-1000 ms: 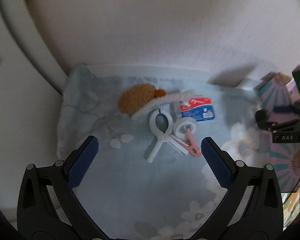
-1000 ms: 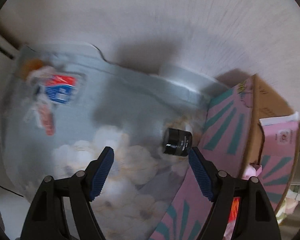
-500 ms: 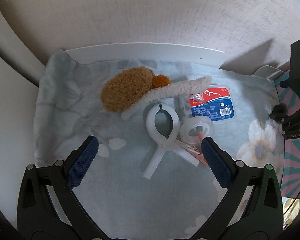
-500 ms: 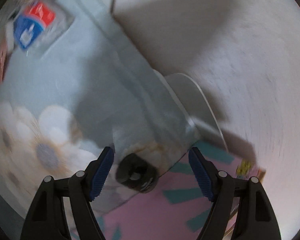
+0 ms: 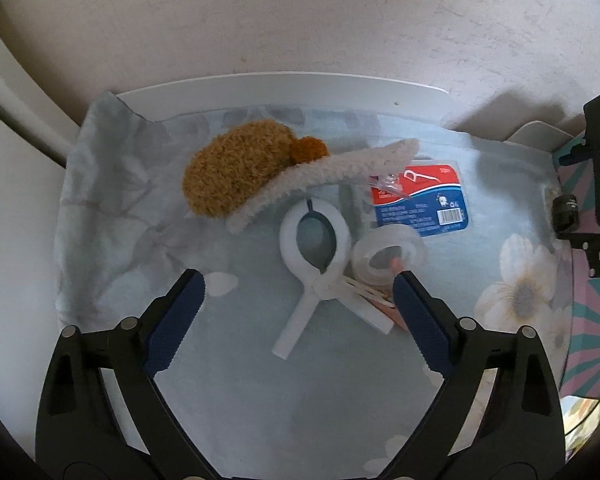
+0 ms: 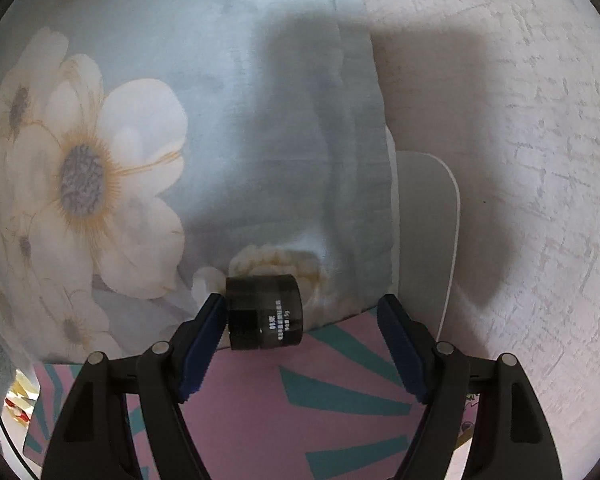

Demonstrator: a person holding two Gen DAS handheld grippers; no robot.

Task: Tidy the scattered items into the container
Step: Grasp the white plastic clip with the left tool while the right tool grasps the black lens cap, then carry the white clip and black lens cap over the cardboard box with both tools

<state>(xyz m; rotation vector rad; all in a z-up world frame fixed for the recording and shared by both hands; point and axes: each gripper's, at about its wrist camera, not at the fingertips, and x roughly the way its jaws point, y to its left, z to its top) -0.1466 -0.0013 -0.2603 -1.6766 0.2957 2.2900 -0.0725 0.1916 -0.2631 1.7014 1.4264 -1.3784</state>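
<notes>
On floral cloth (image 5: 112,216) | left gripper (image 5: 296,284) wide open, holding nothing, over white clip (image 5: 314,264), tape roll (image 5: 388,254) | right gripper (image 6: 300,312) wide open, black jar (image 6: 265,312) between fingers, touching left pad, beside pink box (image 6: 300,420)

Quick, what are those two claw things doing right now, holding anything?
Left gripper: open, holding nothing, above the white clip.
Right gripper: open, straddling a small black jar, not clamped on it.
</notes>
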